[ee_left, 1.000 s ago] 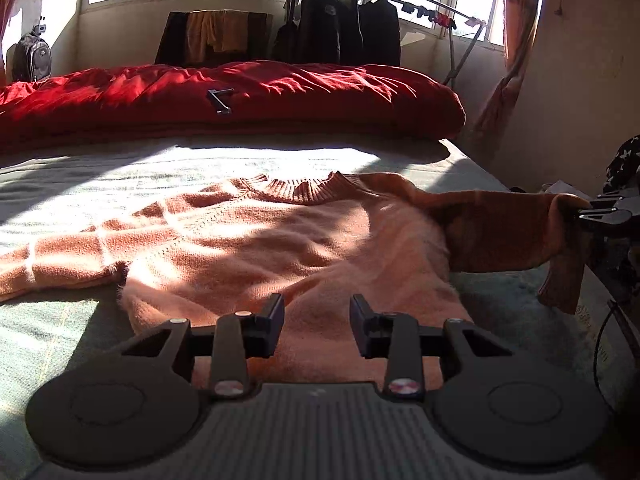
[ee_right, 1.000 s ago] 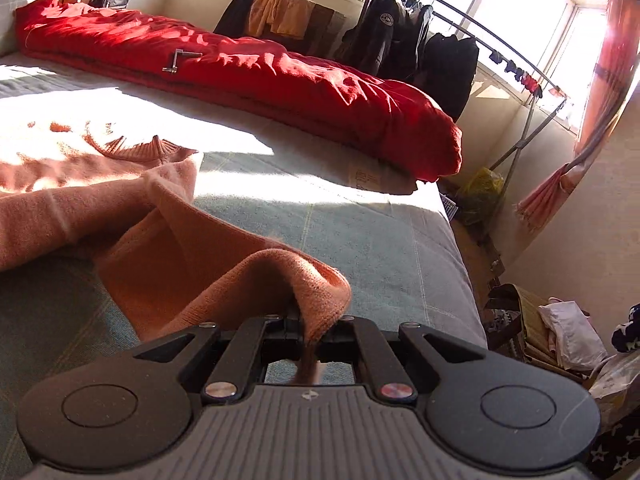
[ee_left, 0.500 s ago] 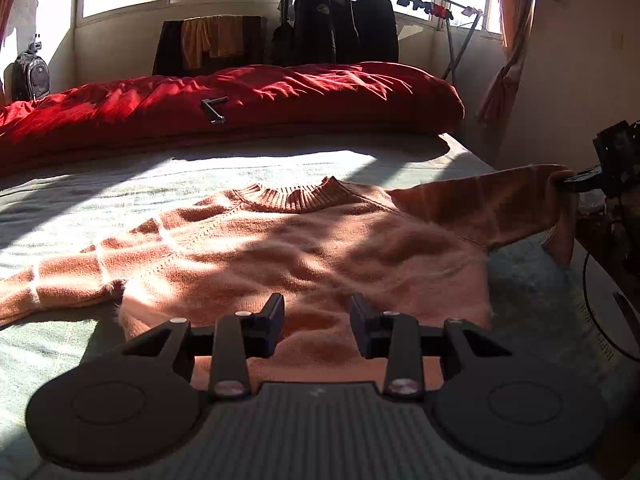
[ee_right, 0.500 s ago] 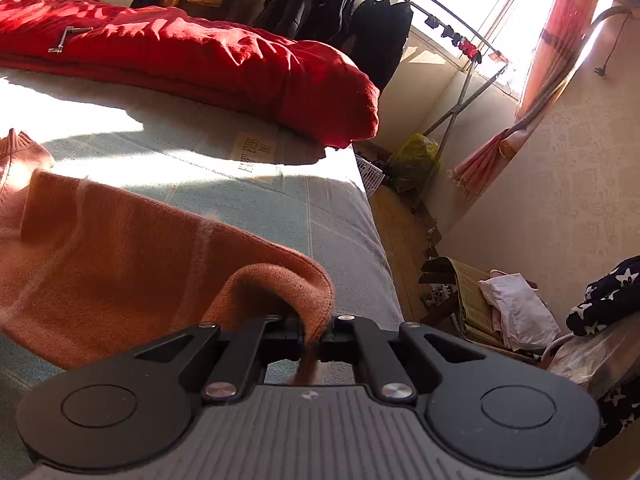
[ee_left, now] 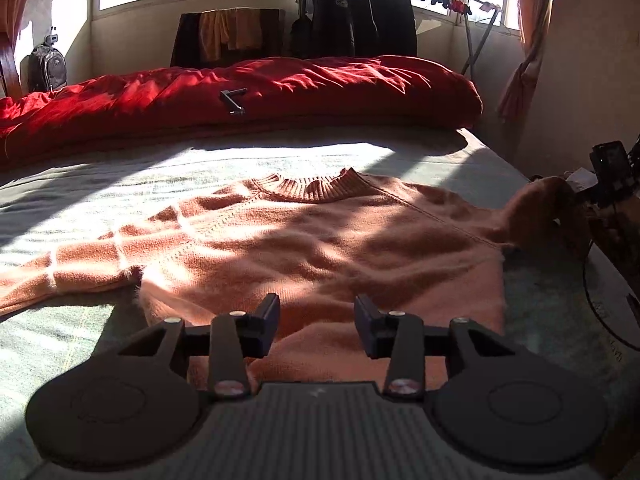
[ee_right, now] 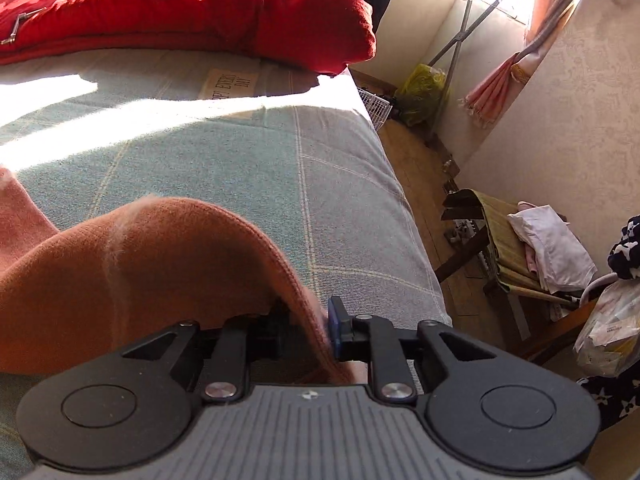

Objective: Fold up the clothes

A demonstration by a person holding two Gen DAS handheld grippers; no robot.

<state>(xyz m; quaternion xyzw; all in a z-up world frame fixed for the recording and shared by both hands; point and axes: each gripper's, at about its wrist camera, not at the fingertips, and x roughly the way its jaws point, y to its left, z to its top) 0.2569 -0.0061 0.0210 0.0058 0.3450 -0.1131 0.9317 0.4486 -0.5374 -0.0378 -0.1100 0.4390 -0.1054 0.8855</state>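
right tongs have just been opening; the sleeve cuff lies loose between them, drawn out toward the bed edge. left tongs open, empty, above the sweater hem. garment spread flat; folding not begun.

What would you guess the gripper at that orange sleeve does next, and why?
Probably the right gripper backs off and lets the sleeve cuff drop. Its jaws have just been opening, the cuff still lies loosely between them, and the sweater already lies spread flat on the bed, with the left gripper open above its hem.
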